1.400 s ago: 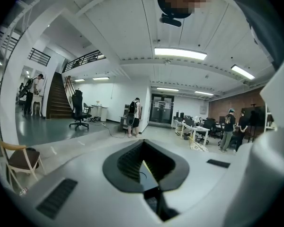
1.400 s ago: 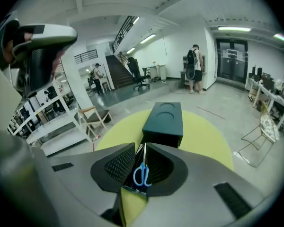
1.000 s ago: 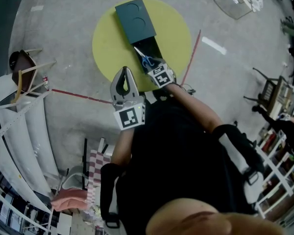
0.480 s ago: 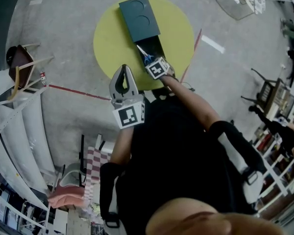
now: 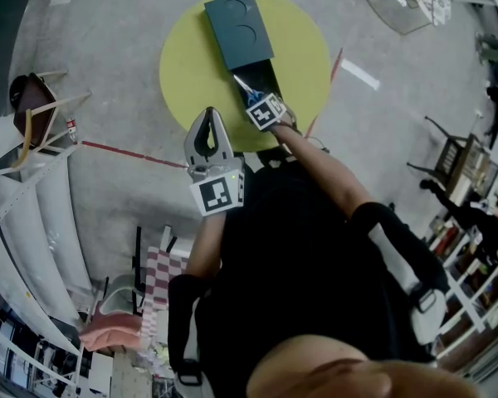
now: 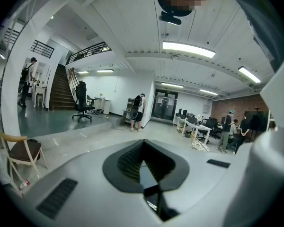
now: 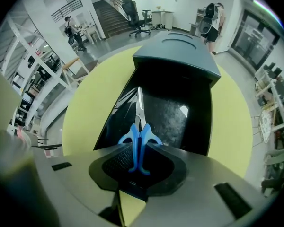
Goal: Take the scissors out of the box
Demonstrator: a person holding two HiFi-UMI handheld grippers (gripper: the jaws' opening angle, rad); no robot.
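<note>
My right claw [image 7: 138, 151] is clenched on the blue-handled metal scissors [image 7: 139, 122]. I think their tips aren't clear of the open dark green box [image 7: 177, 56] on the round yellow desk [image 7: 92, 103]. My left claw [image 6: 143, 163] is clenched, empty

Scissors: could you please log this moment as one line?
right gripper: shut on scissors | blades over open box | left gripper: shut, empty

Scissors [image 7: 139, 148]: blue handles, silver blades were noted. Box [image 7: 180, 51] was logged dark teal outside, black inside. Table [image 5: 191, 56] was seen yellow-green. Red tape line [image 5: 133, 156] was seen on grey floor [image 5: 91, 81], table's 8 o'clock.
</note>
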